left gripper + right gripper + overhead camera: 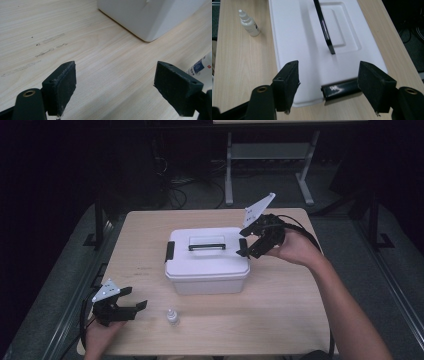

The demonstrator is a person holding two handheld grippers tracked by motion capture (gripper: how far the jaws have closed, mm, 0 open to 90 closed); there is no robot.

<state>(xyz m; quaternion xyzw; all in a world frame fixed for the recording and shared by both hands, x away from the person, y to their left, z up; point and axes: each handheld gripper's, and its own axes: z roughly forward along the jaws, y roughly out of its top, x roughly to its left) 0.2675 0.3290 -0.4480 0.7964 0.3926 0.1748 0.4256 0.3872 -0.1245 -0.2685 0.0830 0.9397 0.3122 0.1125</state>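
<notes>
a white lidded box [207, 262] sits near the middle of the wooden tabletop [290, 300], its black handle [206, 246] standing up on the lid and a black latch [169, 251] at its left end. the right gripper [243, 242] hovers at the box's right end, tilted toward it, jaws apart with nothing pressed between them; in the right gripper view the right-end latch [339, 89] lies between the jaws, just beside one pad. the left gripper [134, 300] rests at the near left corner, jaws wide open over bare wood. a small white dropper bottle [172, 316] stands just in front of the box, near the left gripper.
</notes>
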